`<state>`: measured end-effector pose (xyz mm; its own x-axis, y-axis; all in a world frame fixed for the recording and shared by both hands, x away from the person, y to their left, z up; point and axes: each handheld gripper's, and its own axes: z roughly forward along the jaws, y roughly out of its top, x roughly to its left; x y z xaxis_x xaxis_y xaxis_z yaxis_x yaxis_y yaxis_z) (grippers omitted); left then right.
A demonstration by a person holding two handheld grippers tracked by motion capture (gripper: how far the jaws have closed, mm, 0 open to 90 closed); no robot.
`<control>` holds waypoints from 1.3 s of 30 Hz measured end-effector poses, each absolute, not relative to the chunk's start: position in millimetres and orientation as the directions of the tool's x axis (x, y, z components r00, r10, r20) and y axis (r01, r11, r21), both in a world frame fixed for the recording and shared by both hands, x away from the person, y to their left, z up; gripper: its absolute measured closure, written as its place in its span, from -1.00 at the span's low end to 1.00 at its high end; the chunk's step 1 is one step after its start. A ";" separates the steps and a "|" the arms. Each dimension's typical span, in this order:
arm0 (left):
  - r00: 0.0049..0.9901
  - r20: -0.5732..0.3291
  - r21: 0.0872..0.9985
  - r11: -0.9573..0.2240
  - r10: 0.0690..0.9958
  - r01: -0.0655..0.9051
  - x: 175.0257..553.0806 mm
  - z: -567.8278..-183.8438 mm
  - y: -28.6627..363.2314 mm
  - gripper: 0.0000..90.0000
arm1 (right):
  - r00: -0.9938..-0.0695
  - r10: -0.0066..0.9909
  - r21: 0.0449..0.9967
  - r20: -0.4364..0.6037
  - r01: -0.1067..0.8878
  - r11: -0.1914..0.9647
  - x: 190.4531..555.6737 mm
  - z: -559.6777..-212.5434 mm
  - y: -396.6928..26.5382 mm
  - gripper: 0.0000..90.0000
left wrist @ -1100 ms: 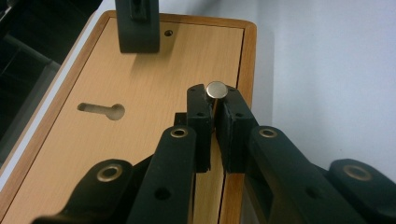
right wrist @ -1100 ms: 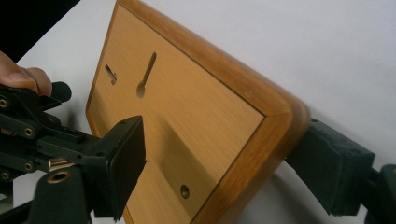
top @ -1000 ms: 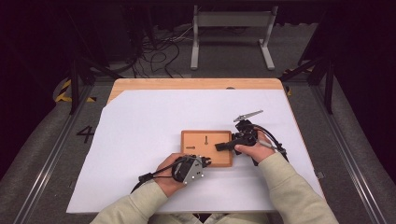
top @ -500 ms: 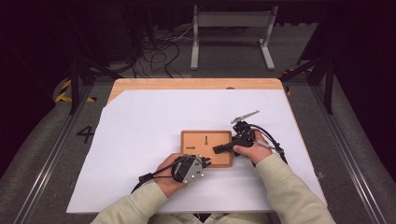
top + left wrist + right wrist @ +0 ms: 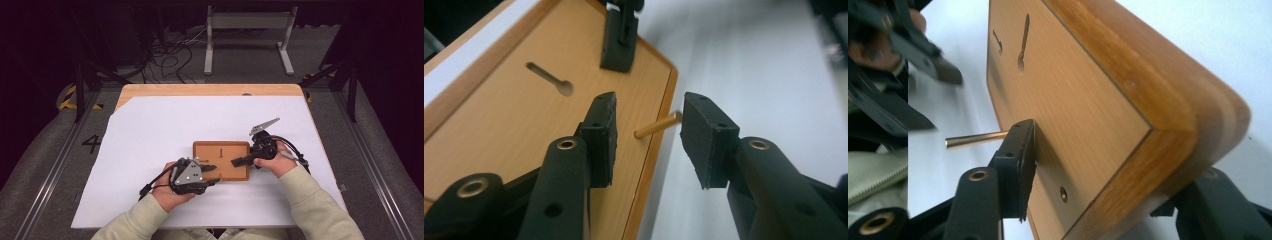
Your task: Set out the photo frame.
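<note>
White paper covers the table, and a flat wooden board lies on it near the person. Right gripper is clamped on the board's right edge. Left gripper hangs open at the board's near left corner, around a thin brass pin that sticks out there.

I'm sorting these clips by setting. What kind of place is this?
Probably a lab recording station: a table under white paper sheet, tangled cables on the floor, a grey metal stand behind, dark surroundings.
</note>
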<state>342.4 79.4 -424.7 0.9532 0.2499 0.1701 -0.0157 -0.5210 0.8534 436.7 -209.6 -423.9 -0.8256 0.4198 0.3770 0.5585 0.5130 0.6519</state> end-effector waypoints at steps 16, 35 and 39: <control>0.913 0.036 0.947 -0.306 0.406 0.099 357.0 -403.0 141.9 0.02 | -0.928 0.327 0.690 0.180 0.355 0.631 409.9 -409.6 -207.7 0.28; 0.863 -0.015 0.939 -0.290 0.506 0.186 373.9 -415.4 170.3 -0.13 | -0.975 0.182 0.668 -0.128 0.051 0.743 365.1 -403.5 -201.8 0.47; 0.855 -0.014 0.933 -0.300 0.518 0.197 376.9 -417.6 172.3 -0.15 | -0.970 0.176 0.667 -0.165 0.022 0.745 359.0 -404.2 -201.8 0.48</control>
<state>376.9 172.3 -417.6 0.8554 0.5178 -0.0139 0.1969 -0.3001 0.9334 359.0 -201.8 -404.2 -0.9705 0.1759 -0.1650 0.0216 0.7448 0.6669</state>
